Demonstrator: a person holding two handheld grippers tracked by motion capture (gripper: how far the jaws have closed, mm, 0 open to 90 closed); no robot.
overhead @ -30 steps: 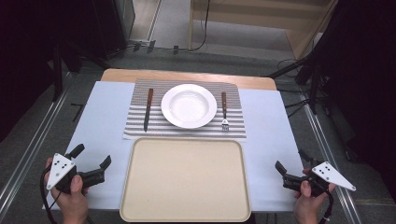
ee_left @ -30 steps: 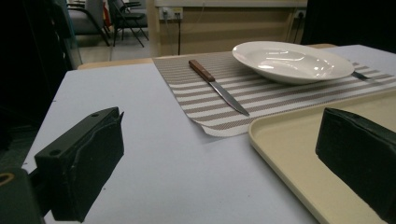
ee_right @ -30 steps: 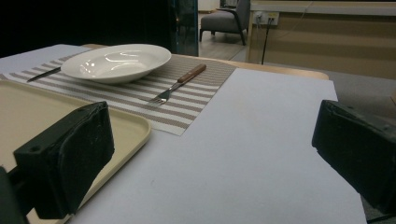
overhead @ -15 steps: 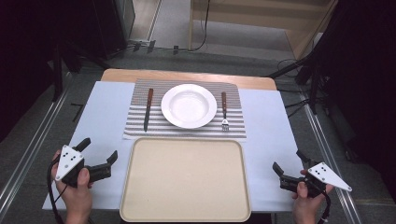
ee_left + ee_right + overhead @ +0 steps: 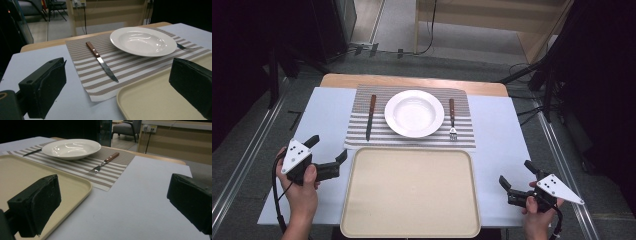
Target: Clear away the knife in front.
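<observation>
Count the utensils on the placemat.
2: a knife left of the plate, a fork right of it. None look hidden.

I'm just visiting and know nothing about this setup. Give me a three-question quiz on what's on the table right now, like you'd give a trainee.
1. True or false: the white plate sits on the beige tray.
2. Which utensil lies on the striped placemat on the plate's left in the high view? A) fork B) knife C) spoon
3. Fill in: the left gripper and the right gripper both have jaws that are ____.

Key:
1. False; the plate is on the placemat, beyond the tray, which holds nothing.
2. B, the knife; the fork lies on the plate's right.
3. Open, gripping nothing.
</observation>
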